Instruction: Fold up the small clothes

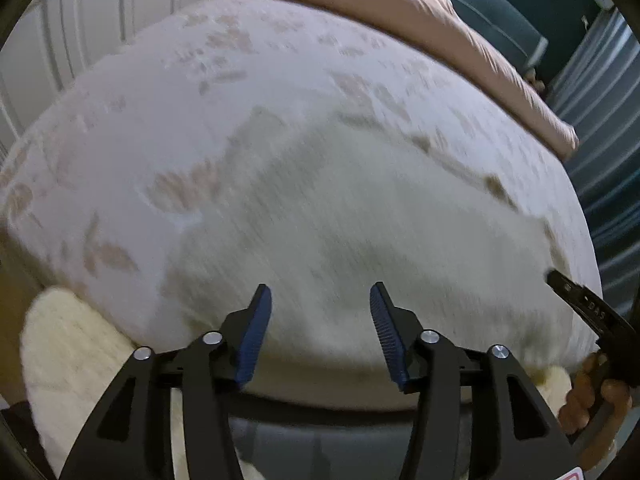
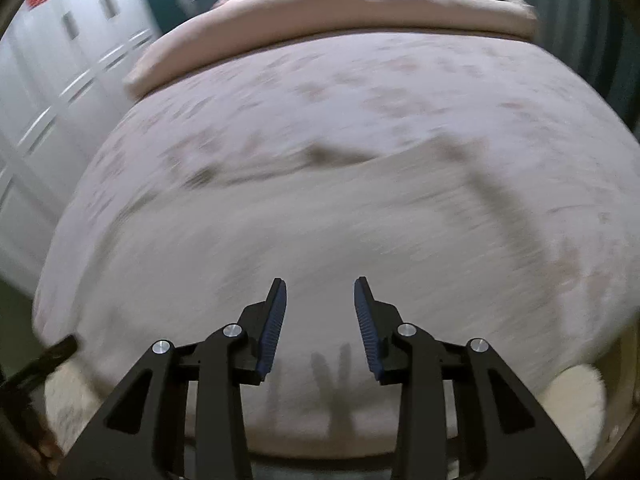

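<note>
A pale, off-white garment [image 1: 360, 216] is seen spread flat on a bed [image 1: 140, 128] covered by a light sheet with faded pinkish leaf prints; both views are blurred, so the garment's outline is only partly made out. In the left wrist view it is found in the middle and right of the bed, close to the near edge. In the right wrist view the same garment [image 2: 320, 232] is seen across the near half of the bed, with darker folds along its far edge.

The left tool [image 1: 320, 300] is held above the garment with its 2 blue-padded fingers [image 1: 256, 332] parted, and nothing is gripped between them. The right tool [image 2: 320, 296] is likewise held with a clear gap between its pads, and nothing is clamped.

A pink duvet [image 1: 400, 12] is piled along the far side of the bed. A fluffy cream rug [image 1: 68, 352] is seen beside the bed, and a hand [image 1: 592, 396] is seen at the right edge of the left wrist view.
</note>
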A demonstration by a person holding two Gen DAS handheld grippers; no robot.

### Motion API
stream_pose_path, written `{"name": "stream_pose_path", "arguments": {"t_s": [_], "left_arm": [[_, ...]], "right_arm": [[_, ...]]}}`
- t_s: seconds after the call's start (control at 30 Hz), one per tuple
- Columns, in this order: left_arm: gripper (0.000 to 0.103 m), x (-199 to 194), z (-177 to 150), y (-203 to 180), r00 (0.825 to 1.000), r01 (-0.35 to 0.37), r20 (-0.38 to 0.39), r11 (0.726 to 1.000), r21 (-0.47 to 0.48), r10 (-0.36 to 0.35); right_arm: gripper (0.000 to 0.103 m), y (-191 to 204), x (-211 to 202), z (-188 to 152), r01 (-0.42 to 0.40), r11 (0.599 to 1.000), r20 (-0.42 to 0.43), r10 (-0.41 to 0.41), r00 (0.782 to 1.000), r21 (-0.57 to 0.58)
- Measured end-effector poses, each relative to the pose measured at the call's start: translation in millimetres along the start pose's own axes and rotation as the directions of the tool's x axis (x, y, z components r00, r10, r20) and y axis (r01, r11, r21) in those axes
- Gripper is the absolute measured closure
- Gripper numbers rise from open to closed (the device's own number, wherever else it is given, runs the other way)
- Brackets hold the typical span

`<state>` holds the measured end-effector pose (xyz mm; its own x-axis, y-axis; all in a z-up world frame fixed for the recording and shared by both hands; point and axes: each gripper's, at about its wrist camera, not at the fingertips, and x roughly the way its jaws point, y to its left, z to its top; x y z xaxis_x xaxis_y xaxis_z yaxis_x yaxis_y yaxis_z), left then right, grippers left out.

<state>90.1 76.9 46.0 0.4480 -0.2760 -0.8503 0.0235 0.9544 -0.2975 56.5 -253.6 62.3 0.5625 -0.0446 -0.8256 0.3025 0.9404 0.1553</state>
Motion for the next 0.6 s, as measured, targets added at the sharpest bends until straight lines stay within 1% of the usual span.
{"name": "stream_pose_path", "arguments": {"t_s": [0.03, 0.1, 0.17, 0.23, 0.27, 0.3, 0.33, 0.4, 0.43, 0.47, 0.5, 0.53, 0.57, 0.6], "left_arm": [[0.048, 2, 12, 3, 1.0, 0.002, 0.012, 1.0, -0.006, -0.001], [0.045, 10, 33, 4, 1.0, 0.02, 0.02, 1.0, -0.012, -0.02], [0.042, 26, 62, -1, 0.999, 0.023, 0.027, 1.0, -0.006, -0.022], [0.038, 42, 81, -6, 0.999, 0.021, 0.023, 1.0, 0.021, -0.022], [0.037, 57, 93, -11, 1.0, 0.016, 0.005, 0.999, 0.029, -0.016], [0.037, 69, 102, -12, 1.0, 0.027, -0.014, 0.999, 0.027, -0.026], [0.037, 83, 110, -11, 0.999, 0.035, -0.028, 0.999, 0.01, -0.035], [0.037, 101, 120, -5, 0.998, 0.039, -0.046, 0.999, -0.026, -0.04], [0.041, 108, 124, -3, 0.997, 0.057, -0.049, 0.997, -0.049, -0.059], [0.05, 114, 127, -1, 0.996, 0.074, -0.041, 0.995, -0.061, -0.076], [0.085, 117, 130, -2, 0.995, 0.084, -0.042, 0.995, -0.057, -0.087], [0.095, 119, 133, -3, 0.995, 0.086, -0.056, 0.995, -0.045, -0.088], [0.095, 115, 136, -5, 0.994, 0.092, -0.047, 0.995, -0.041, -0.094], [0.095, 108, 139, -5, 0.994, 0.112, -0.018, 0.993, -0.034, -0.112]], "right_arm": [[0.067, -19, 1, 12, 0.038, 0.999, 0.016, -0.039, 0.999, 0.038], [0.062, -40, 4, 29, 0.067, 0.995, 0.039, -0.07, 0.997, 0.078], [0.05, -65, 11, 50, 0.094, 0.989, 0.055, -0.1, 0.993, 0.112], [0.046, -77, 19, 63, 0.102, 0.988, 0.056, -0.109, 0.992, 0.116], [0.039, -82, 28, 71, 0.115, 0.987, 0.052, -0.121, 0.991, 0.114], [0.035, -87, 35, 76, 0.118, 0.987, 0.043, -0.123, 0.991, 0.111], [0.033, -91, 44, 80, 0.118, 0.987, 0.032, -0.122, 0.992, 0.114], [0.033, -101, 69, 84, 0.102, 0.985, -0.021, -0.1, 0.995, 0.14], [0.035, -104, 77, 84, 0.099, 0.984, -0.043, -0.093, 0.995, 0.151], [0.058, -107, 87, 83, 0.087, 0.983, -0.072, -0.076, 0.995, 0.164], [0.073, -108, 92, 83, 0.061, 0.983, -0.086, -0.046, 0.995, 0.171], [0.095, -108, 91, 83, 0.038, 0.983, -0.081, -0.024, 0.996, 0.181], [0.096, -108, 78, 86, -0.011, 0.978, -0.027, 0.017, 0.999, 0.207], [0.096, -108, 61, 89, -0.06, 0.974, 0.045, 0.051, 0.998, 0.218]]}}
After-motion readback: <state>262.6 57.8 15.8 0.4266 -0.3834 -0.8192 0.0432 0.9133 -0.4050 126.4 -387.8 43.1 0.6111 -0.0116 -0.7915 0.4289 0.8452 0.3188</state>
